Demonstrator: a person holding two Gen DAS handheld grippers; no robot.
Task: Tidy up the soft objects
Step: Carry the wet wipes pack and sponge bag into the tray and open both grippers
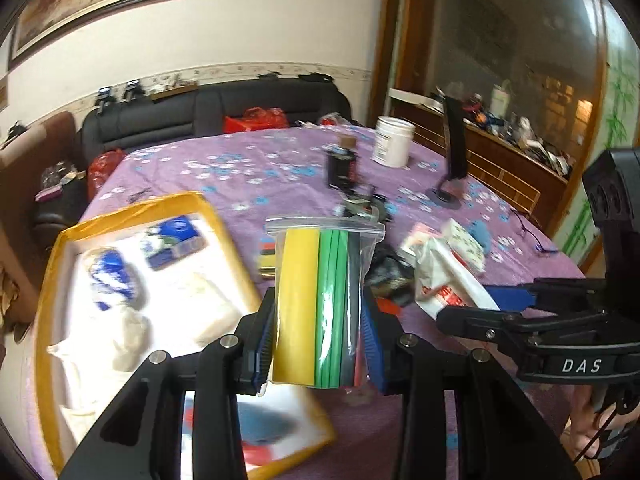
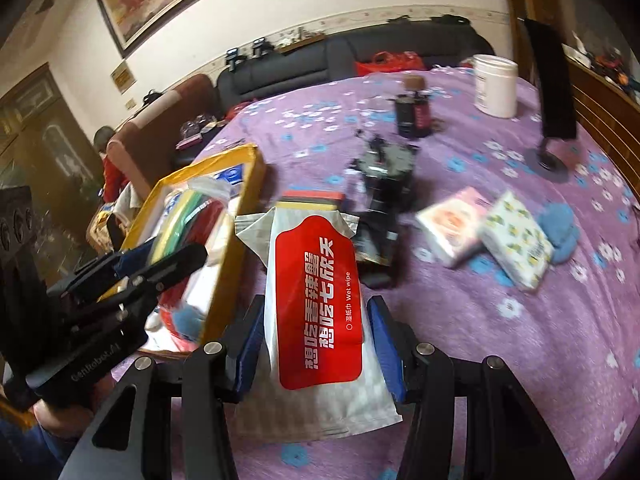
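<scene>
My left gripper [image 1: 320, 344] clamps a clear zip bag of coloured foam strips [image 1: 320, 304]; my right gripper [image 2: 316, 344] clamps a soft, slippery red-and-white wet-wipe pack [image 2: 316, 304] mid-body.

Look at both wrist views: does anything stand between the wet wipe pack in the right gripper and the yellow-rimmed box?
Partly. The left gripper, holding a zip bag of coloured strips, sits over the near side of the yellow-rimmed box, beside the wet wipe pack held in the right gripper. Nothing else visible stands between them.
</scene>
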